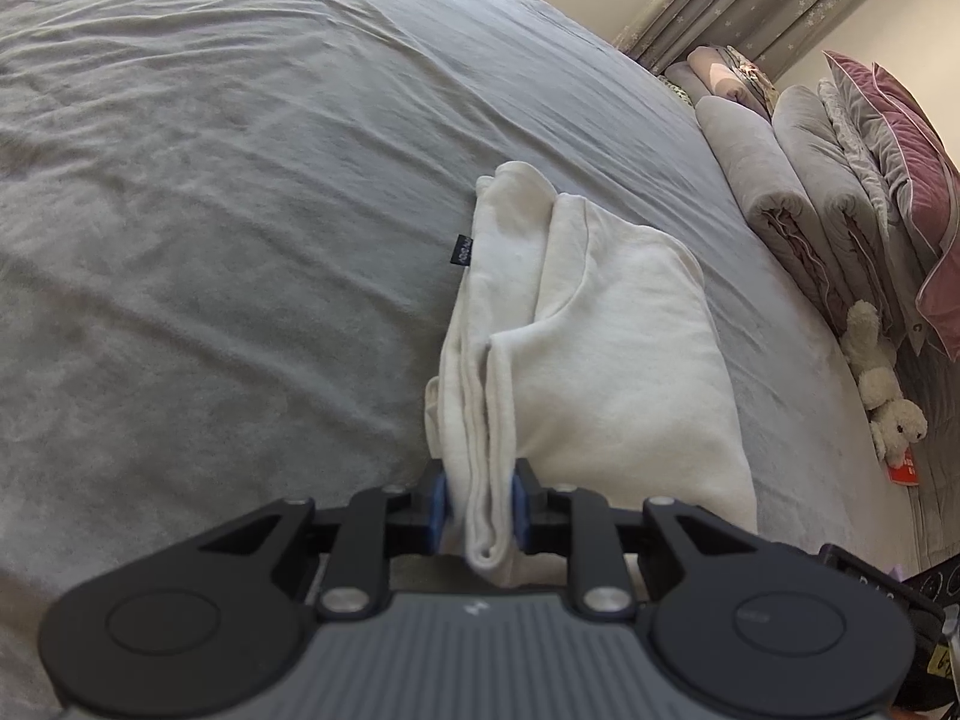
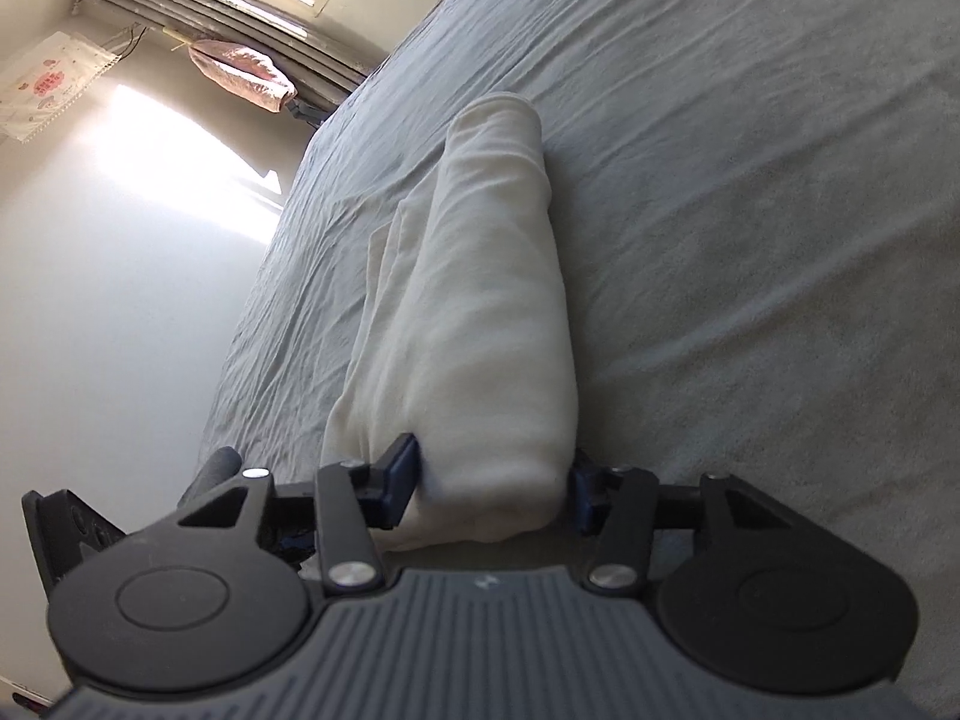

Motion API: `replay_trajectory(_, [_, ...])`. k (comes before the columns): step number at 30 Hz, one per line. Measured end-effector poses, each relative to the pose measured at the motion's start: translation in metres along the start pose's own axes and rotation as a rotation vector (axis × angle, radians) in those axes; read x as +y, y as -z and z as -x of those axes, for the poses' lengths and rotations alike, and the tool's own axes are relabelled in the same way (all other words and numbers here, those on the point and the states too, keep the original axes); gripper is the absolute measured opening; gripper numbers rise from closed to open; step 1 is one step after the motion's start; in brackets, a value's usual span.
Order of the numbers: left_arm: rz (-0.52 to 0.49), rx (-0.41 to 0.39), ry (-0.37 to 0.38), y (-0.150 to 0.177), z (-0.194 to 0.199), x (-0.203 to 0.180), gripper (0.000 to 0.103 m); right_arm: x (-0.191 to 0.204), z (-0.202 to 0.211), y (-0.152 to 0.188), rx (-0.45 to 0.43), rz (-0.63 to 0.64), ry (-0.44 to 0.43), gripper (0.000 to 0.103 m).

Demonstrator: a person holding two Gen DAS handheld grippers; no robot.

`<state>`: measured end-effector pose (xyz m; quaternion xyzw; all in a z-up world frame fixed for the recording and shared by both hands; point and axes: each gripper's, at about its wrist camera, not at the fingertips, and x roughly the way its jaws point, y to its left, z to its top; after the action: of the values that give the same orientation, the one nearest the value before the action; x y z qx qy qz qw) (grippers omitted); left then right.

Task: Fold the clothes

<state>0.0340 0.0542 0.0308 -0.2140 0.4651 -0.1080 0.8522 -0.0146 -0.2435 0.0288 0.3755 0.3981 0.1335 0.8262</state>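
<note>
We see the left gripper (image 1: 478,504) pinching a narrow bunch of layers at the near edge of the cream garment (image 1: 600,348), its blue pads (image 1: 440,504) pressed on the cloth. The right gripper (image 2: 492,483) stands wider, clasping the thick folded end of the same garment (image 2: 480,312). The garment lies folded lengthwise on the grey bedsheet (image 1: 210,210), a small dark label (image 1: 462,251) at its left edge.
</note>
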Motion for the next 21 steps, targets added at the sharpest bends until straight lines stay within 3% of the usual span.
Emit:
replay_trajectory(6, [-0.032,0.001,0.000,-0.001,0.004,-0.002,0.027,0.017,0.003,0.005,-0.029,0.070,0.044,0.043])
replay_trajectory(13, [0.093,0.017,0.029,-0.006,0.012,0.018,0.031,0.033,0.005,0.011,-0.052,0.171,0.084,0.043])
replay_trajectory(18, [0.120,0.053,0.048,-0.002,0.004,0.017,0.036,0.047,-0.001,0.018,-0.066,0.298,0.138,0.043])
replay_trajectory(21, [0.120,0.051,0.052,-0.001,0.000,0.014,0.038,0.045,-0.003,0.017,-0.060,0.298,0.144,0.043])
